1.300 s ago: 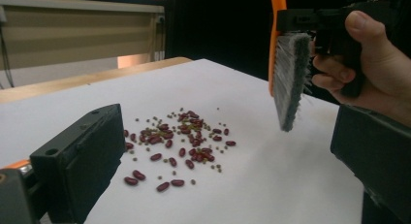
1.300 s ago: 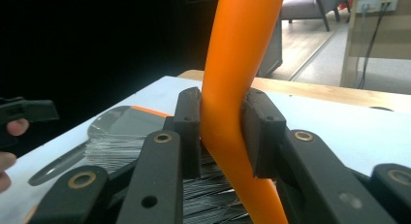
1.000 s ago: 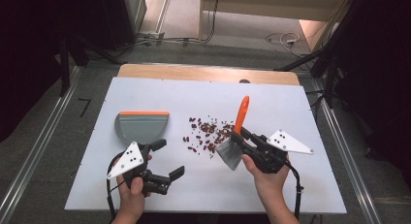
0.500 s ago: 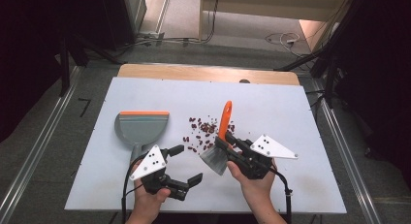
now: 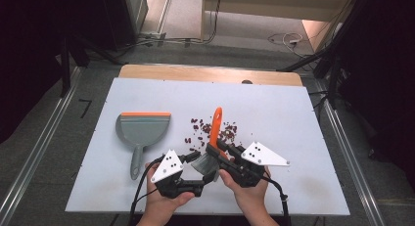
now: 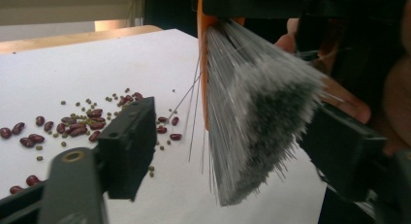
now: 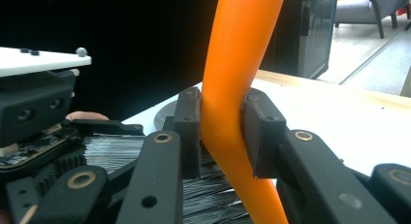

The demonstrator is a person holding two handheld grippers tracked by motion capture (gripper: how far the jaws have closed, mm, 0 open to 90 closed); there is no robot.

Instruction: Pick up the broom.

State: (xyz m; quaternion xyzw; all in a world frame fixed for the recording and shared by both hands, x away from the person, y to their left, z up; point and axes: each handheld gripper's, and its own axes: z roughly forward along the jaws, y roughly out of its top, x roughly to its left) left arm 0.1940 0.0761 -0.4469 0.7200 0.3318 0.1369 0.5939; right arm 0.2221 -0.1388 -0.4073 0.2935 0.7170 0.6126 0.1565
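A hand brush with an orange handle (image 5: 216, 125) (image 7: 232, 64) and grey bristles (image 5: 204, 162) (image 6: 257, 112) stands tilted over the white table (image 5: 293, 118). My right gripper (image 5: 215, 148) (image 7: 223, 132) is shut on the handle just above the bristles. My left gripper (image 5: 200, 168) (image 6: 232, 141) has a jaw on each side of the bristles. Its jaws have just been closing: the right one is at the bristles, and a gap remains at the left one. Red beans and small green beans (image 5: 215, 130) (image 6: 82, 120) lie scattered behind the brush. A grey dustpan (image 5: 142, 130) with an orange lip lies to the left.
The table's wooden far edge (image 5: 210, 73) lies beyond the beans. Metal rails (image 5: 34, 157) run along both sides on the floor. Cables trail from both grippers toward the near edge.
The left gripper has moved right and the right gripper left with the brush, so the two now meet. The left jaws have narrowed around the bristles.
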